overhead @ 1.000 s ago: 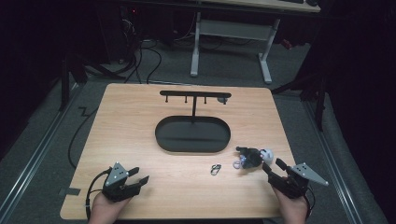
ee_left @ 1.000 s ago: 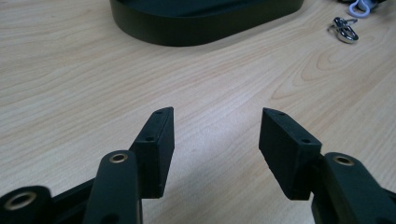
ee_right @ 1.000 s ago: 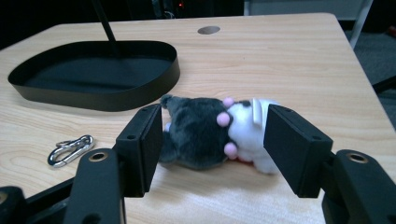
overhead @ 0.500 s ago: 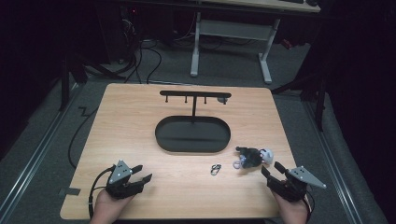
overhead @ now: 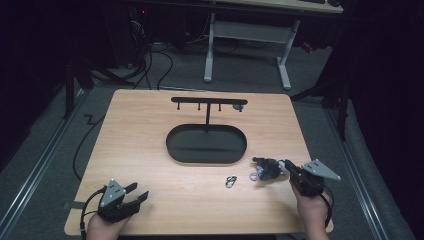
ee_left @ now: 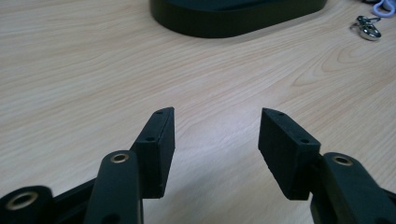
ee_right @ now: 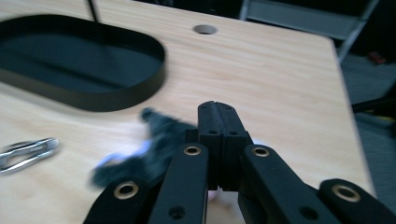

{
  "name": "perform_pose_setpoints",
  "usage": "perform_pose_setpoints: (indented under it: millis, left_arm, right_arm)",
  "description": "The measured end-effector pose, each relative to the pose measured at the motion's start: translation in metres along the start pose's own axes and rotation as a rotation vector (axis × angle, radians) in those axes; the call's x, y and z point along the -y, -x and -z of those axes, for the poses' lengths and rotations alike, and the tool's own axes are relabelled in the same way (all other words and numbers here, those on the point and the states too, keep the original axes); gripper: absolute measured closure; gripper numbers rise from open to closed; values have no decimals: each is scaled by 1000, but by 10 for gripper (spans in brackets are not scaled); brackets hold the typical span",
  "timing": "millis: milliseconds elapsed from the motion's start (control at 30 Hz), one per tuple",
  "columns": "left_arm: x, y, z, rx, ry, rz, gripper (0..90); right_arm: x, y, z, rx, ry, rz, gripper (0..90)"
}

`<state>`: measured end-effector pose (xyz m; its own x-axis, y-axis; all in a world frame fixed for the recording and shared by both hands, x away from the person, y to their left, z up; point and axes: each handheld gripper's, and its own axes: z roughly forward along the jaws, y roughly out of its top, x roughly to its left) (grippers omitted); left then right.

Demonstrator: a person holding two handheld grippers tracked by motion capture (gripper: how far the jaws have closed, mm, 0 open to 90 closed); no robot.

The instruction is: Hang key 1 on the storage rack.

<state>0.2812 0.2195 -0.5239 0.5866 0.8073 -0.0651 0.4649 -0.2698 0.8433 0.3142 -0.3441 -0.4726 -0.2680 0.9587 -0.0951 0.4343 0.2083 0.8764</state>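
1. The bench (overhead: pixel 150 130) carries a black oval tray (overhead: pixel 172 150) at its middle. A hanger bar (overhead: pixel 207 100) on a thin post rises from the tray's far side.
2. The right gripper (overhead: pixel 286 165) sits at the near right edge of the bench. Its fingers (ee_right: pixel 212 126) have just been closing and are now pressed flat together, with nothing visible between the faces.
3. The left gripper (overhead: pixel 139 192) rests at the near left corner, well apart from the work. Its fingers (ee_left: pixel 159 140) are spread over bare wood and hold nothing.
4. The dark fuzzy charm (overhead: pixel 267 169), with a pale loop at its near end, lies on the bench just right of the tray. In the right gripper view the charm (ee_right: pixel 159 140) sits just beside the shut fingers, on their left and partly under them. Whether the loop is caught underneath I cannot tell.
5. A small metal clip (overhead: pixel 230 181) lies on the bench left of the charm, apart from it.
6. The step in hand looks like picking up the charm. To do it well, spread the fingers first, centre them over the fuzzy body and not beside it, then close low to the bench.
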Motion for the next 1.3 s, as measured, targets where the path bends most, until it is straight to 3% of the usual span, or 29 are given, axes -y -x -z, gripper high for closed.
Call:
perform_pose_setpoints:
  millis: [33,200,300,533,867,1133,1233,1300]
  left_arm:
    - [2,-1,3,-9,-2,6,468]
    - [11,-3,15,-44,-2,32,470]
    - [15,-4,19,-55,-7,35,470]
    - [15,-4,20,-51,-3,34,471]
    - [5,-2,10,-15,9,8,472]
    - [-16,9,-16,55,15,-52,471]
    - [-19,12,-23,71,12,-66,471]
    - [-23,15,-30,85,6,-89,470]
  right_arm:
    - [-2,4,-13,27,-30,7,900]
    - [1,19,-39,46,-89,-54,900]
    - [3,27,-44,42,-109,-93,900]
    - [9,31,-51,10,-148,-119,900]
    - [16,20,-35,-37,-188,-100,900]
    - [31,9,-12,-83,-221,-88,872]
    - [32,8,-5,-76,-210,-92,830]
    - [32,8,7,-70,-176,-129,796]
